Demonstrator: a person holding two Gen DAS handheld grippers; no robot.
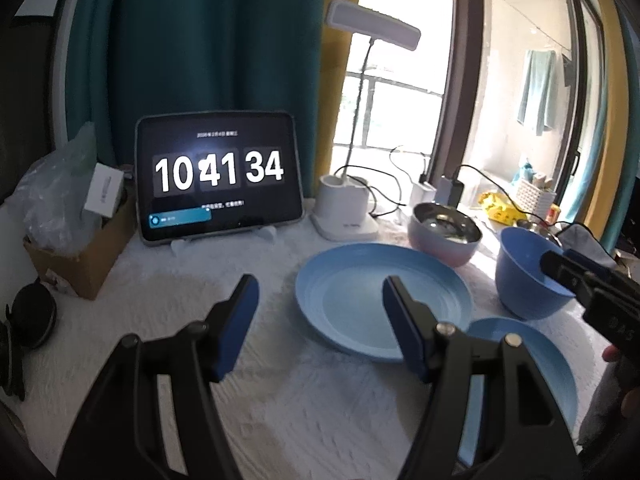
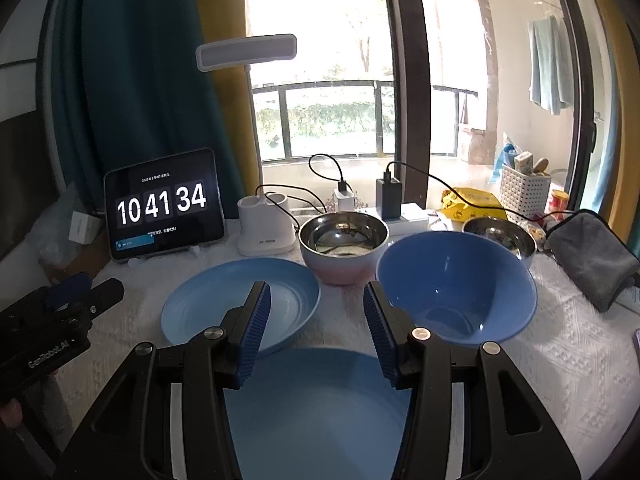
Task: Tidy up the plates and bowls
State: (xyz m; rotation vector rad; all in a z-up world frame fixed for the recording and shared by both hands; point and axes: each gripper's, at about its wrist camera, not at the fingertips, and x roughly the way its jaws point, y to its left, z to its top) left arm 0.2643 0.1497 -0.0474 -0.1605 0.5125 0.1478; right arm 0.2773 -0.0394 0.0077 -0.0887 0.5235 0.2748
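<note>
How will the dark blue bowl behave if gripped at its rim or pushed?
The dark blue bowl looks like rigid plastic, so probably light and stiff. Its glossy wall may slip between pads. Its base looks narrow under a wide flare, so a rim push could tip it.

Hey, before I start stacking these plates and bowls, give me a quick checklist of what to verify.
1. Left gripper open and empty: ok.
2. Right gripper open and empty: ok.
3. Near plate free of other dishes: ok.
4. Far plate bare: ok.
5. Blue bowl empty: ok.
6. Pink bowl clear of the charger cables: cannot tell.
</note>
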